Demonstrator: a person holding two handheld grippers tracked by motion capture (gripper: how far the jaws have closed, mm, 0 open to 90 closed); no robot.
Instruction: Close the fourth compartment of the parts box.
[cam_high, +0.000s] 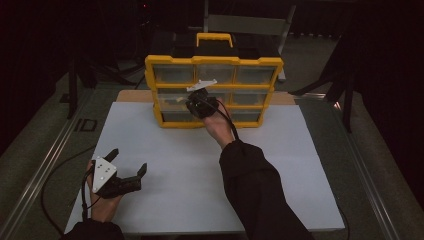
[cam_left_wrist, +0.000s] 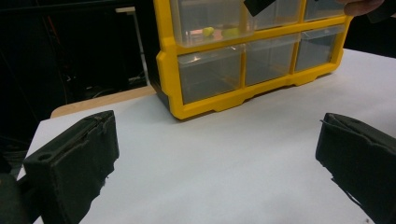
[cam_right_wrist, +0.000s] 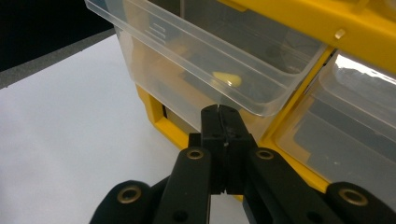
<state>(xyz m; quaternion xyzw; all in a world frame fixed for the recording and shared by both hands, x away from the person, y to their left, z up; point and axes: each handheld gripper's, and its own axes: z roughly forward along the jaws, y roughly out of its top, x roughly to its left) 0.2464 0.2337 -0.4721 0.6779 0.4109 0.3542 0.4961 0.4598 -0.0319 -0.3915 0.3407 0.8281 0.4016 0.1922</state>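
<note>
Clear drawer (cam_right_wrist: 196, 60) | sticking out of the yellow organizer (cam_high: 214, 62), upper centre | right gripper (cam_right_wrist: 218, 116) fingers pinching shut on its front lip | left gripper (cam_high: 127, 167) fingers gaping wide over tabletop (cam_high: 200, 165), lower left

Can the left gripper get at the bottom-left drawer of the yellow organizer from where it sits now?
Probably yes: the left gripper stands open over bare white board, with nothing between it and the bottom-left drawer. The right gripper works higher, at the pulled-out drawer.

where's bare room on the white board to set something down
The white board is bare between the yellow drawer cabinet and the left hand-held gripper, and along its right side. It is crowded at the cabinet front, where the right hand-held gripper meets the pulled-out drawer.
</note>
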